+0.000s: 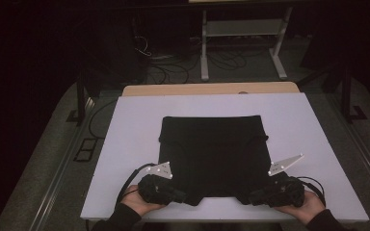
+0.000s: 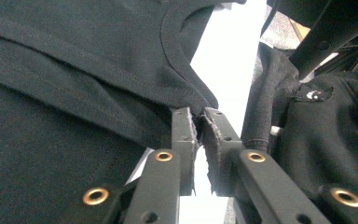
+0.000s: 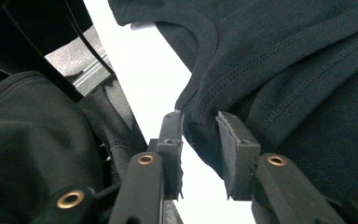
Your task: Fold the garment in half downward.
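A black folded garment (image 1: 212, 154) lies flat in the middle of the white board (image 1: 135, 125). My left gripper (image 1: 189, 197) sits at its near left corner and my right gripper (image 1: 244, 198) at its near right corner, each held in a hand. In the left gripper view the jaws (image 2: 198, 116) stand a narrow gap apart, with the garment's hemmed corner (image 2: 74, 70) reaching just between the tips. In the right gripper view the jaws (image 3: 200, 119) stand wider apart. The garment's edge (image 3: 284, 56) hangs between them, against the left pad (image 3: 172, 135) and clear of the right one.
The board rests on a wooden table (image 1: 212, 89) with dark floor around it. A metal rack (image 1: 243, 29) and loose cables (image 1: 173, 67) stand beyond the far edge. The person's dark top (image 2: 326, 121) (image 3: 23, 130) is close behind the near edge.
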A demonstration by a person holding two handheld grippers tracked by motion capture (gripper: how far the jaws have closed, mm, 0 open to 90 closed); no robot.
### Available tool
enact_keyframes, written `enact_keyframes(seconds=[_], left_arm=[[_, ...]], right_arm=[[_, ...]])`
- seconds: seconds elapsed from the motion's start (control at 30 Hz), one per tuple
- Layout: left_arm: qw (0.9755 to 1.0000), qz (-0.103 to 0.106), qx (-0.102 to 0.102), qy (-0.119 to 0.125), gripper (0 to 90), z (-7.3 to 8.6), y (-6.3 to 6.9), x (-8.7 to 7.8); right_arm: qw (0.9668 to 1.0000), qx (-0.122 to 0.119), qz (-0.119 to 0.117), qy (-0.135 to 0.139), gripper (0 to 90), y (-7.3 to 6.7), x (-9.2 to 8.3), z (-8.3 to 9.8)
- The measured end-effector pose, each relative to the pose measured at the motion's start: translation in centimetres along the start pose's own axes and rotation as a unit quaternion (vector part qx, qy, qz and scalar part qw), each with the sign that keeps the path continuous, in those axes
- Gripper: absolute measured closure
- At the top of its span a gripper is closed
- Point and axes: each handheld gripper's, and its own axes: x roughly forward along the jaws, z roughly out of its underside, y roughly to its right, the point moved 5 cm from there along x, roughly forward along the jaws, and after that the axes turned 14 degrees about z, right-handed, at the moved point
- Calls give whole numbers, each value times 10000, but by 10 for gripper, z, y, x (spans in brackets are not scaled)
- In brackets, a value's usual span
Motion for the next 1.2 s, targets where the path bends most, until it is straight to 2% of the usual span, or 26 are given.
enact_keyframes(seconds=[0.3, 0.47, 0.6, 0.8, 0.93, 1.1, 1.2], left_arm=[[9998, -140, 85, 105, 650, -2, 0, -3], [9995, -229, 71, 204, 555, -3, 0, -5], [9984, -437, 79, 360, 474, -5, 0, -7], [9971, -572, 44, 500, 353, -6, -2, -10], [9958, -669, 20, 620, 269, -8, -5, -14], [9942, -607, -61, 885, 224, -10, -5, -19], [9937, -631, -48, 924, 198, -10, -6, -21]], right_arm=[[9999, 10, 98, 94, 629, 1, -2, -1], [9998, 47, 166, 133, 566, 2, -3, -2], [9995, 44, 226, 214, 500, 3, -4, -3], [9987, 88, 306, 403, 367, 5, -8, -7], [9974, 76, 369, 622, 282, 6, -11, -10], [9954, 88, 475, 829, 163, 7, -15, -15], [9941, 99, 585, 906, 113, 10, -18, -18]])
